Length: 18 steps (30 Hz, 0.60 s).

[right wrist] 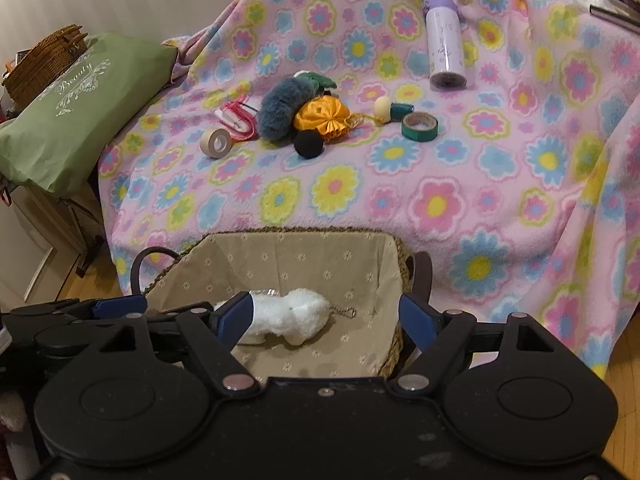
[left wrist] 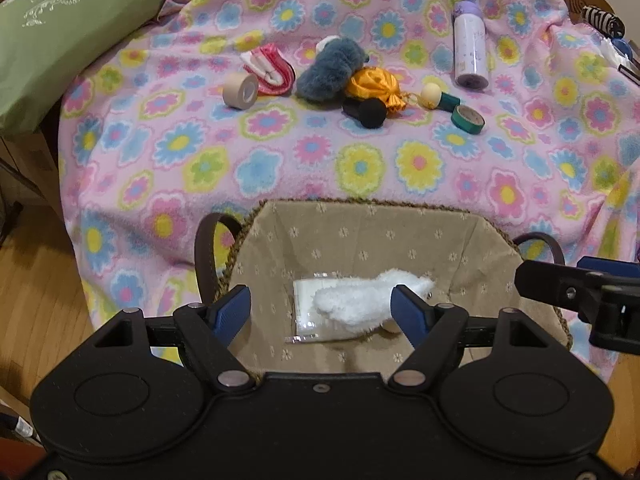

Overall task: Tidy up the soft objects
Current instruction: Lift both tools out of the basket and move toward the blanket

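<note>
From the left wrist view, the left gripper (left wrist: 320,312) hangs over the lined basket (left wrist: 400,216), its blue fingers (left wrist: 230,312) apart with nothing pressed between them. A white plush toy (left wrist: 360,304) lies on the basket floor, partly on a clear plastic packet (left wrist: 304,304). The toy's long axis runs left to right, its narrower end toward the far right. On the flowered blanket (left wrist: 200,148) beyond, the remaining soft pieces sit clustered: a blue-grey fuzzy toy (left wrist: 332,68) touching an orange satin pouch (left wrist: 374,86), with a black pompom (left wrist: 370,114) just near of them (the tape rolls and bottle look hard and probably stay).

From the right wrist view, the right gripper (right wrist: 324,316) also stands with fingers apart and empty above the basket (right wrist: 280,236); the plush (right wrist: 288,316) lies below, left of centre, long axis left to right.

The drop appears complete, so the sensible next step is lifting clear, then approaching the fuzzy toy across its narrow width, since it lies diagonally from near left to far right.
</note>
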Each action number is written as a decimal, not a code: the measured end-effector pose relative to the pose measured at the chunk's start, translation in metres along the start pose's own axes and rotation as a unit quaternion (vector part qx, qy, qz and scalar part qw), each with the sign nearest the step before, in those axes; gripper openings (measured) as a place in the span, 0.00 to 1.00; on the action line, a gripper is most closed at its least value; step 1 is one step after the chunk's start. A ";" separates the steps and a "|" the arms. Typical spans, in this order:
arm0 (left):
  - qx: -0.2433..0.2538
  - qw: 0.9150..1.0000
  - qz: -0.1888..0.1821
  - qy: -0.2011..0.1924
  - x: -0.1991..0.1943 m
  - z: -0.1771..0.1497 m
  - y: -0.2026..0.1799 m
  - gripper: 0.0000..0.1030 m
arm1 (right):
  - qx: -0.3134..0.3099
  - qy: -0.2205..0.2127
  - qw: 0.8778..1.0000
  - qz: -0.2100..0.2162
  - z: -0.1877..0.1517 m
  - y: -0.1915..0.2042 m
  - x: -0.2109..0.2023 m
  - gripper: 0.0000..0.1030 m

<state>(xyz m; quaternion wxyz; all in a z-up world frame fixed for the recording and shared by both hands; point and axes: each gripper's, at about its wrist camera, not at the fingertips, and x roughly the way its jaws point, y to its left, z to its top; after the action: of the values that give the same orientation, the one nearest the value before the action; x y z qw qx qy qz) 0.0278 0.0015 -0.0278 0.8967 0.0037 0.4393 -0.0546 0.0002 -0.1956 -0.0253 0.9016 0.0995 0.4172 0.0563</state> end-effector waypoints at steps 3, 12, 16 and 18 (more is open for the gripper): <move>0.002 1.000 0.005 -0.010 0.000 0.005 0.001 0.73 | -0.003 -0.008 1.000 -0.006 0.006 0.000 0.002 0.79; 0.022 0.999 0.020 -0.014 0.013 0.023 0.002 0.74 | -0.003 -0.019 1.000 -0.016 0.033 -0.005 0.015 0.86; 0.025 0.999 0.026 -0.016 0.019 0.034 0.004 0.74 | -0.001 -0.012 1.000 -0.020 0.045 -0.008 0.027 0.86; 0.028 0.999 0.029 -0.015 0.023 0.040 0.005 0.74 | 0.000 -0.007 1.000 -0.021 0.049 -0.009 0.033 0.86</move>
<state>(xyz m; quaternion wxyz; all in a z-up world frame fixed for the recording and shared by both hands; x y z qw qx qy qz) 0.0736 0.0018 -0.0220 0.9041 0.0406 0.4235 -0.0403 0.0591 -0.2049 -0.0211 0.9053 0.0912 0.4132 0.0363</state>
